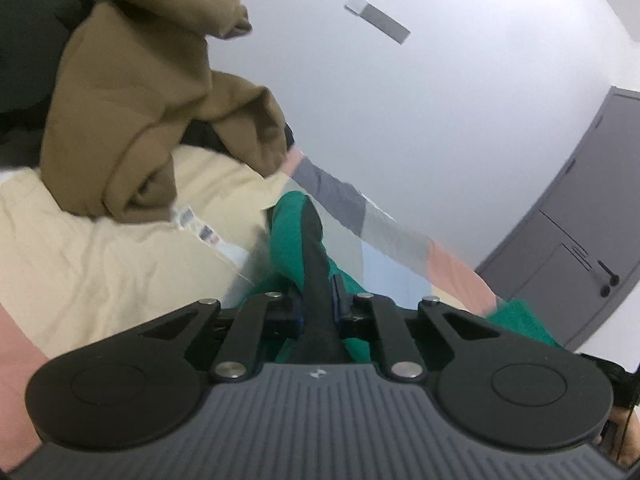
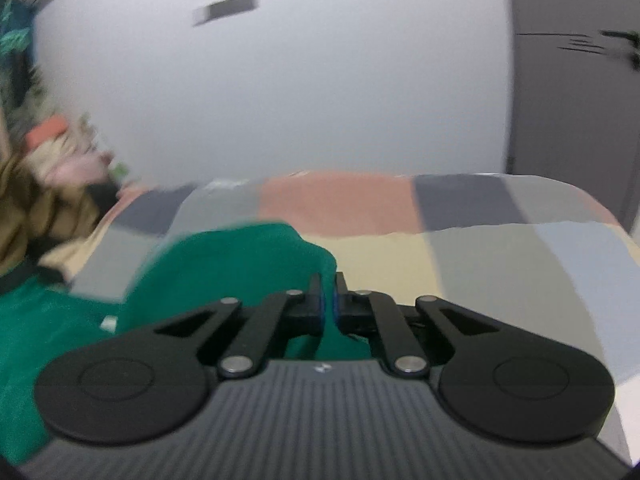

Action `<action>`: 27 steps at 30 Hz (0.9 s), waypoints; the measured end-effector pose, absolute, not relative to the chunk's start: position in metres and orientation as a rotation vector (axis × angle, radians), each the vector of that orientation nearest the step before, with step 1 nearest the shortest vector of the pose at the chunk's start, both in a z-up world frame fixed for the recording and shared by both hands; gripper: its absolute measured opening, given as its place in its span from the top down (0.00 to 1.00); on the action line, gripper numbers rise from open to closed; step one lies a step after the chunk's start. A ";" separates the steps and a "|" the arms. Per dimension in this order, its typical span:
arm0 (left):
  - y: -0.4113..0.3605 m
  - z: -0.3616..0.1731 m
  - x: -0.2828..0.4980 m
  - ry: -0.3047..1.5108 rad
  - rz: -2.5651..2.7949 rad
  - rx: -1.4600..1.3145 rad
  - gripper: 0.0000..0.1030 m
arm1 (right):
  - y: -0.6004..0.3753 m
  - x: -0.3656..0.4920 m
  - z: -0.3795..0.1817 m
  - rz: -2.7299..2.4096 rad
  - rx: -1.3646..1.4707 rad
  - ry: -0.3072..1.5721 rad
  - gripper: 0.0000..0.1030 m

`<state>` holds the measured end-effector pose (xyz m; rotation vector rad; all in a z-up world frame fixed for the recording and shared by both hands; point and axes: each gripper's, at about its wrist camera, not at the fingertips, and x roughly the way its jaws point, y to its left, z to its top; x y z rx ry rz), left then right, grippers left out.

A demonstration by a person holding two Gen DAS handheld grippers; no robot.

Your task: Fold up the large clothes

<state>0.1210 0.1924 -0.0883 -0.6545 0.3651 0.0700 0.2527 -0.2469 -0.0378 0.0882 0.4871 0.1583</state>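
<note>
A green garment (image 1: 289, 232) with a dark band (image 1: 316, 256) rises between the fingers of my left gripper (image 1: 318, 300), which is shut on it. In the right wrist view the same green garment (image 2: 240, 268) bunches up left of centre, and my right gripper (image 2: 329, 296) is shut on a fold of it. The garment hangs over a bed with a patchwork cover (image 2: 460, 256). Both views are blurred by motion.
A brown garment (image 1: 132, 100) lies heaped on a cream one (image 1: 100, 264) at the left, with dark cloth (image 1: 28, 40) behind. A grey door (image 1: 580, 220) stands at the right. A white wall (image 2: 300, 80) backs the bed. Clutter (image 2: 52, 160) sits at the far left.
</note>
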 end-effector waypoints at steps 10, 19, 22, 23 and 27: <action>0.189 -0.116 0.148 0.528 0.169 -0.566 0.86 | -0.270 0.300 -0.118 -0.042 0.032 0.747 0.98; 0.178 -0.101 0.135 0.519 0.194 -0.475 0.50 | -0.285 0.273 -0.098 -0.012 0.163 0.692 0.95; 0.174 -0.085 0.116 0.460 0.197 -0.454 0.45 | -0.282 0.253 -0.075 0.017 0.215 0.649 0.94; 0.171 -0.079 0.110 0.448 0.197 -0.446 0.45 | -0.280 0.245 -0.068 0.027 0.229 0.637 0.94; 0.154 -0.057 0.081 0.408 0.145 -0.426 0.44 | -0.272 0.215 -0.046 0.077 0.275 0.601 0.93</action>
